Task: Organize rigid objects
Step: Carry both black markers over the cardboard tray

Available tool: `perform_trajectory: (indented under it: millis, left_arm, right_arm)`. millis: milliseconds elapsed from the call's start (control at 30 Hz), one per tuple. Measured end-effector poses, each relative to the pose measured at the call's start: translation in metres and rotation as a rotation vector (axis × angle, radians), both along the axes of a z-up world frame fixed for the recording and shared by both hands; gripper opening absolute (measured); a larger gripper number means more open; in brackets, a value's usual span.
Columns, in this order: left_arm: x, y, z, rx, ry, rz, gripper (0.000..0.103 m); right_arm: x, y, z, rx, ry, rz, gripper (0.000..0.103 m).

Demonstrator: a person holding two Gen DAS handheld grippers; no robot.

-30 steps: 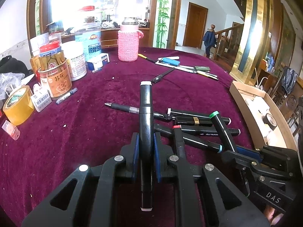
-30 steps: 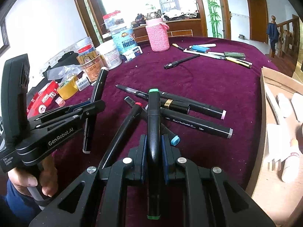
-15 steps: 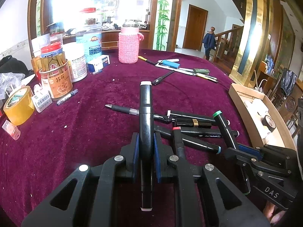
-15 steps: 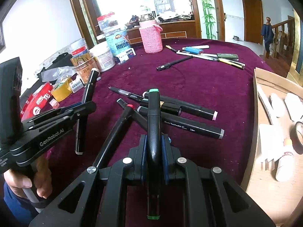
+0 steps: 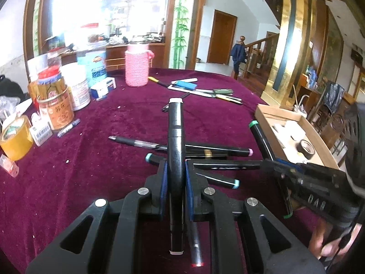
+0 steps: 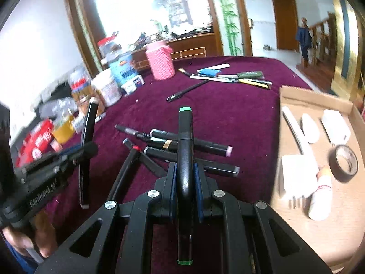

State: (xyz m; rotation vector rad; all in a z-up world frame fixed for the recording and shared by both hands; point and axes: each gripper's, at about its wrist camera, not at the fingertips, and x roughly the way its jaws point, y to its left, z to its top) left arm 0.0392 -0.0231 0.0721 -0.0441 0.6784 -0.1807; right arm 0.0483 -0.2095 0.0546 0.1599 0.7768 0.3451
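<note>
Your left gripper (image 5: 175, 171) is clamped on a white-capped marker (image 5: 175, 137) at mid-barrel; your right gripper (image 6: 185, 178) likewise grasps a green-capped marker (image 6: 185, 141). Both are probably light, stiff and smooth, held above the marker pile (image 6: 187, 150) beside the cardboard tray (image 6: 314, 100).

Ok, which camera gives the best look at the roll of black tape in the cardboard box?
The right wrist view. There the tape lies in full view on the floor of the box, its open ring plain to see. In the left wrist view the tape is smaller, near the frame's edge, beyond the right claw.
</note>
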Motion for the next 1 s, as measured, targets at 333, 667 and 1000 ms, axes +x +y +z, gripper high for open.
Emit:
perform_trajectory:
  millis: [333,667,1000]
  left_arm:
    - [-0.002,-0.086,0.038,-0.094,0.033,-0.206,0.012]
    - [0.017,-0.204,0.026,-0.188,0.179,-0.395,0.012]
    - [0.041,-0.251,-0.003,-0.246,0.311,-0.392,0.012]
  right_arm:
    - [-0.023,-0.105,0.029,0.138,-0.015,-0.18,0.013]
    - [-0.034,-0.2,0.013,0.136,0.049,-0.412,0.013]
    - [-0.023,-0.218,-0.001,0.089,0.11,-0.451,0.013]
